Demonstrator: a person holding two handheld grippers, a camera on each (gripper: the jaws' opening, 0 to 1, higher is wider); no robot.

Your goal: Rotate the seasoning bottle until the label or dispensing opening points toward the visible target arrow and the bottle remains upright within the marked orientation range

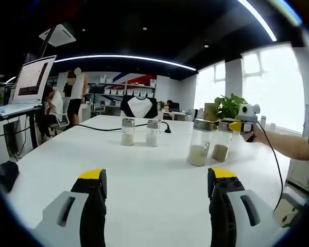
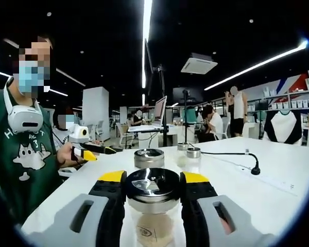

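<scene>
One seasoning bottle [image 2: 153, 206] pinched between the right tongs [image 2: 153, 180]; left tongs [image 1: 157, 182] spread, well apart.

right gripper [image 2: 153, 186] jaws closed on metal lid of seasoning bottle [image 2: 152, 218] | bottle upright on white desk [image 2: 278, 180] | second bottle [image 2: 149, 158] just behind | left gripper [image 2: 100, 150] at left

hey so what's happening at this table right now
A person at a white table is working with two handheld grippers. The right gripper has its jaws at either side of a seasoning bottle's silver cap, seemingly gripping it upright, with a second bottle just behind. The left gripper is open and holds nothing, pointed across the table at two more bottles farther off. No target arrow is visible.
</scene>
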